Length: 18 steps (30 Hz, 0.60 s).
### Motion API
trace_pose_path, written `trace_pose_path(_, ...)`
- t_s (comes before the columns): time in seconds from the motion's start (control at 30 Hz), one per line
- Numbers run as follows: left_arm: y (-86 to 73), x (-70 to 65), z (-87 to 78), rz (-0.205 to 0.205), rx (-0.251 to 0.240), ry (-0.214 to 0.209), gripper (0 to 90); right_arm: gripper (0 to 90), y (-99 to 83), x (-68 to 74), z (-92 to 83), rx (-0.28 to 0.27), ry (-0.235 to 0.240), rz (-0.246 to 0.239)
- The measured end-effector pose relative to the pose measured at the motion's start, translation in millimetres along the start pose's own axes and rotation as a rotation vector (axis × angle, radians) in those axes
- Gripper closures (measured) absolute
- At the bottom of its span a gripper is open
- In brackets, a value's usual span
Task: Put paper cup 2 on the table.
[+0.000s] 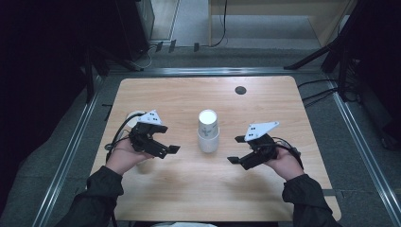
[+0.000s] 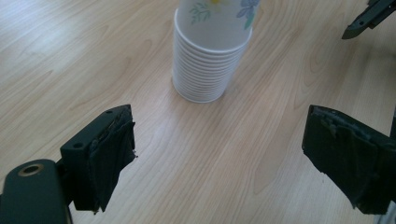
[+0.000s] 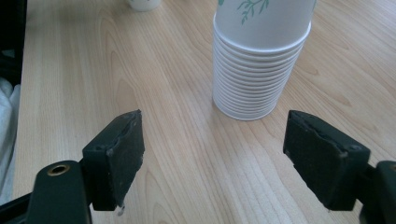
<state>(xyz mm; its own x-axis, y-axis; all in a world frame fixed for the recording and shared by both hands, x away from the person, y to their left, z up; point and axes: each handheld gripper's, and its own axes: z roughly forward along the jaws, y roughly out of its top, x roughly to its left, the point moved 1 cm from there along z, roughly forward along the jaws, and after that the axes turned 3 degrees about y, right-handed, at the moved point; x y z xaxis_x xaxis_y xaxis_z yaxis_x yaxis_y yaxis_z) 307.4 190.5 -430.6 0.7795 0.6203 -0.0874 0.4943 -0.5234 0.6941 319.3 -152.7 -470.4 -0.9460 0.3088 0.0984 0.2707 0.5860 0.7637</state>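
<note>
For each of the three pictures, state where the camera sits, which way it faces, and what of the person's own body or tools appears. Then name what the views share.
High view: above the person's side, facing forward and down on the table; both forearms, left hand-held gripper, right hand-held gripper.
Left gripper view: rides that hand-held gripper, looking between its open jaws at the cup stack.
Right gripper view: likewise, open jaws, same stack, a single cup behind.
Shared: the stack.

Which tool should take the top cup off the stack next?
Probably the left tool: open, and nearer the cup stack than the right tool. The margin is small, since both face it.
</note>
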Motion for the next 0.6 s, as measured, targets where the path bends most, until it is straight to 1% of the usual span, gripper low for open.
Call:
trace_pose_path(0.03,0.5,-1.5,1.3,0.008,0.003,-0.003,9.4,20.7,0.0,0.1,0.3,0.0,-0.001,-0.002)
trace_pose_path(0.13,2.7,-9.1,7.0,0.012,0.005,-0.018,9.4,20.7,0.1,0.6,0.8,0.003,0.004,-0.002)
trace_pose_path(0.23,4.4,-14.1,10.8,0.019,0.004,-0.019,9.4,20.7,0.2,1.0,0.7,0.003,0.005,-0.001)
trace_pose_path(0.3,4.7,-16.7,13.3,0.012,-0.001,-0.026,9.4,20.7,0.3,1.4,0.6,0.003,0.005,-0.003)
trace_pose_path(0.47,4.0,-22.4,20.6,0.02,-0.005,-0.014,9.4,20.7,0.5,2.2,2.3,0.007,0.008,-0.009)
trace_pose_path(0.6,3.8,-27.6,26.0,0.031,-0.003,-0.015,9.4,20.7,0.7,2.7,3.1,0.01,0.008,-0.009)
